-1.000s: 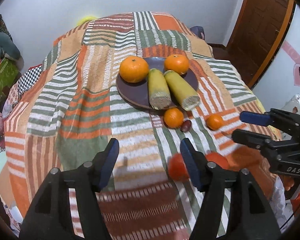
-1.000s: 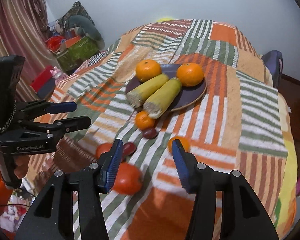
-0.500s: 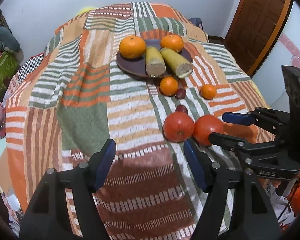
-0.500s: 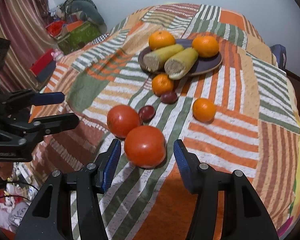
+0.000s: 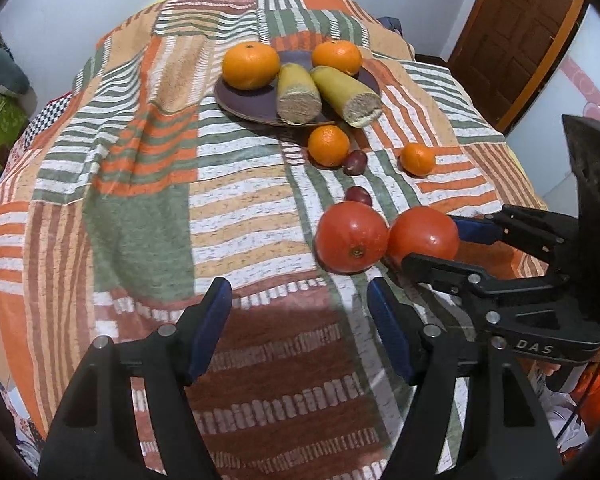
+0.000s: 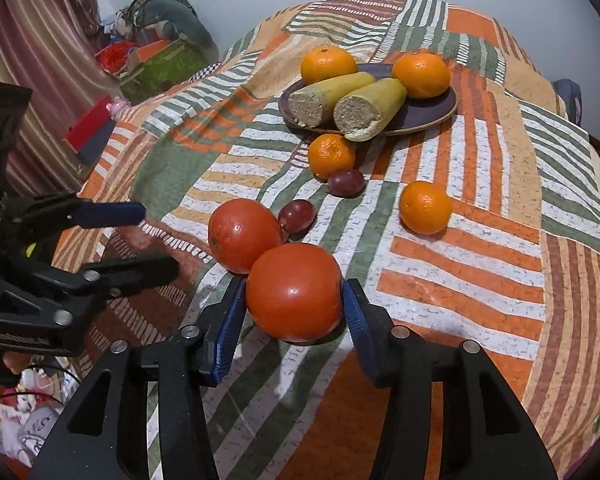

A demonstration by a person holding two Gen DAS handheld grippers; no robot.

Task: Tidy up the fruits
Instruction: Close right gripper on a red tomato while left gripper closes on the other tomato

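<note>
Closing right gripper [image 6: 294, 308] round near tomato [image 6: 294, 292], now bracketed since frames before; pads seem not yet pressing | tomato near bedspread's [image 6: 480, 300] front edge | left gripper [image 5: 300, 320] wide, empty | plate [image 6: 432, 114] transfer next.

So it's a bed with a striped patchwork blanket [image 6: 440, 280]. Sitting right on it: a dark plate [image 6: 428, 114], two tomatoes [image 6: 294, 292] touching, two loose mandarins [image 6: 425, 207], two grapes [image 6: 297, 216].
</note>
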